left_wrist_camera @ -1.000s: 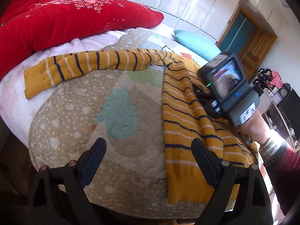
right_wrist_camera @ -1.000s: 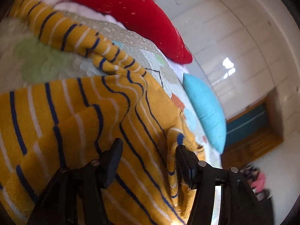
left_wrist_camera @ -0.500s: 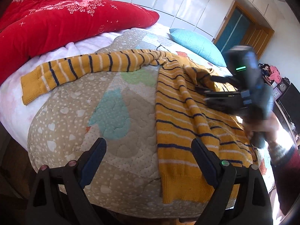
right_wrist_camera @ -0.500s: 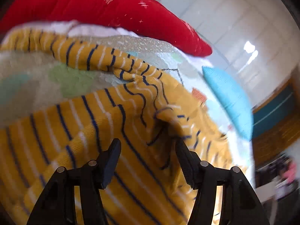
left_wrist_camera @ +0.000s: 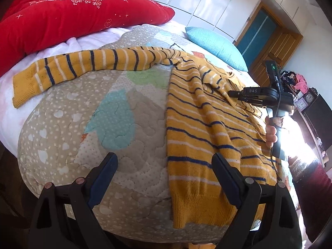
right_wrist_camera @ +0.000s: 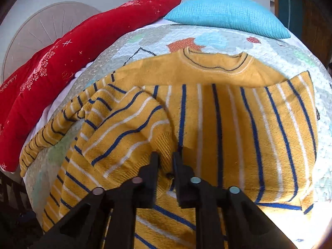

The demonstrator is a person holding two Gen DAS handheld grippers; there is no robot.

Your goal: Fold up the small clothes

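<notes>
Right gripper point(right_wrist_camera: 166, 161) pinches the ribbed-knit striped sweater point(right_wrist_camera: 217, 124); left gripper point(left_wrist_camera: 164, 174) gapes over quilted bedspread point(left_wrist_camera: 93, 124).

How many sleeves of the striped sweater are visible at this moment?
2. One sleeve lies stretched out across the quilt toward the red pillow. The other sleeve is folded over the sweater body, pinched by the right claw.

The right gripper point(left_wrist_camera: 232, 94) carried white letters on its black body, and they read "DAS". The red pillow point(right_wrist_camera: 41, 70) showed "HAPPY" stitched near its lower end. A clock point(left_wrist_camera: 309, 98) stood far back, its numerals too small to read.
</notes>
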